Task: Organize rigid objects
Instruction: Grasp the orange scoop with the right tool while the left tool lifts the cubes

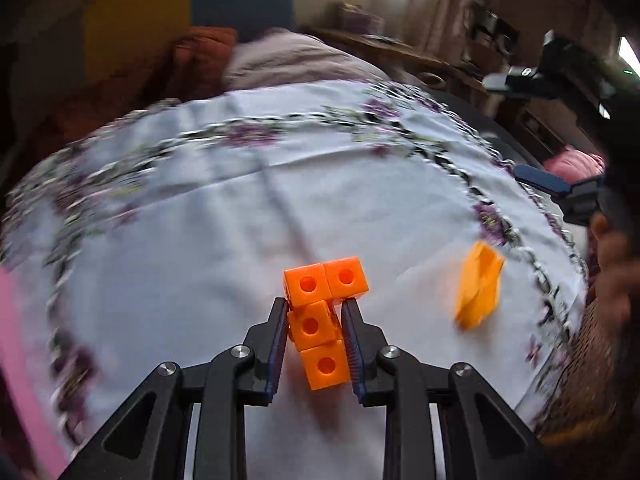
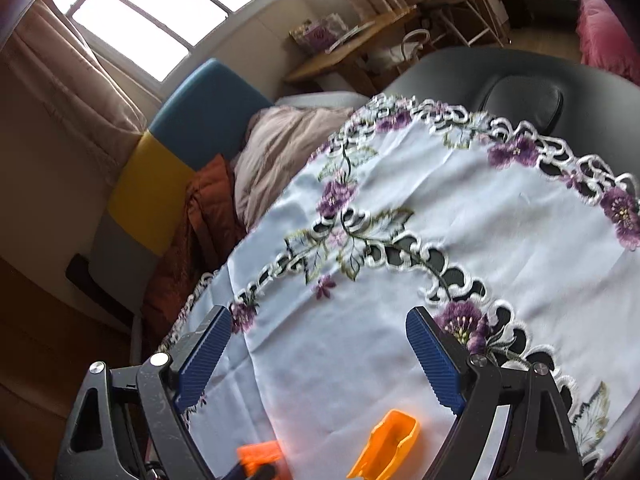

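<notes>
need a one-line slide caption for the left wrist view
Left gripper shut on a piece of joined orange cubes over a flowered tablecloth; a yellow-orange piece lies nearby.

free: tablecloth (image 2: 460,216) centre | obstacle: orange piece (image 1: 480,284) near right edge

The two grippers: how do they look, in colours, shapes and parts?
Both have the same build. The left gripper has black, angular linkage arms with triangular cut-outs and round silver pivot bolts; its jaws are lined with dark blue ribbed pads. The right gripper has the same black frame, silver bolts and blue ribbed pads. No cables or sleeves are visible.
</notes>
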Available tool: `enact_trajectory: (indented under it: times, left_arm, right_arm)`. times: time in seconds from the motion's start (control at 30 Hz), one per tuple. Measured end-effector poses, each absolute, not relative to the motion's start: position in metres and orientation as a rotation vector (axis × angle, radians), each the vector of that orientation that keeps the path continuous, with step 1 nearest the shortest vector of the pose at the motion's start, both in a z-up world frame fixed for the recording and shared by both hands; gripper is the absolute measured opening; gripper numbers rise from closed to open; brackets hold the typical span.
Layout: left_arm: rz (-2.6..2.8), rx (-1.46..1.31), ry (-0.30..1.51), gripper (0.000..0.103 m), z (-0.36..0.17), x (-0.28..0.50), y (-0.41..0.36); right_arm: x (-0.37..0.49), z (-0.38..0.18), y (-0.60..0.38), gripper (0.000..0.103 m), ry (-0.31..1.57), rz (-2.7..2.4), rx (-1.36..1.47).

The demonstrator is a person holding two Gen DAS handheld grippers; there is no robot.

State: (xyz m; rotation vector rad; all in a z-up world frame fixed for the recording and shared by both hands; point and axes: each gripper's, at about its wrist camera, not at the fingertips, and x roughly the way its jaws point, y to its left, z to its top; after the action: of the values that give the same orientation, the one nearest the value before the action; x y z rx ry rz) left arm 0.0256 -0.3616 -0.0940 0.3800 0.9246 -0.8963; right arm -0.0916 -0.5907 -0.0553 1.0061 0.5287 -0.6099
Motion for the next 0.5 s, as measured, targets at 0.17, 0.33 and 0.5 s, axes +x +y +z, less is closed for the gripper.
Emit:
enact_trajectory:
  times: [0.17,0.33,0.5]
  left_arm:
    - [-0.826,0.292,0.953,0.027,-0.11,0.028,-0.316]
    - [-0.836,0.274,0.933,0.027,-0.115,0.027,-0.311]
    - [-0.853,0.257,0.906,0.027,-0.117,0.025,-0.306]
  right_arm:
    - [-0.08,-0.069,-0.588,0.09,0.64,-0.599,1.004]
    - [-0.078,-0.064,-0.573,0.089,0.738,-0.584,0.946]
    - [-0.082,-0.064,-0.556,0.089,0.857,-0.587,0.915]
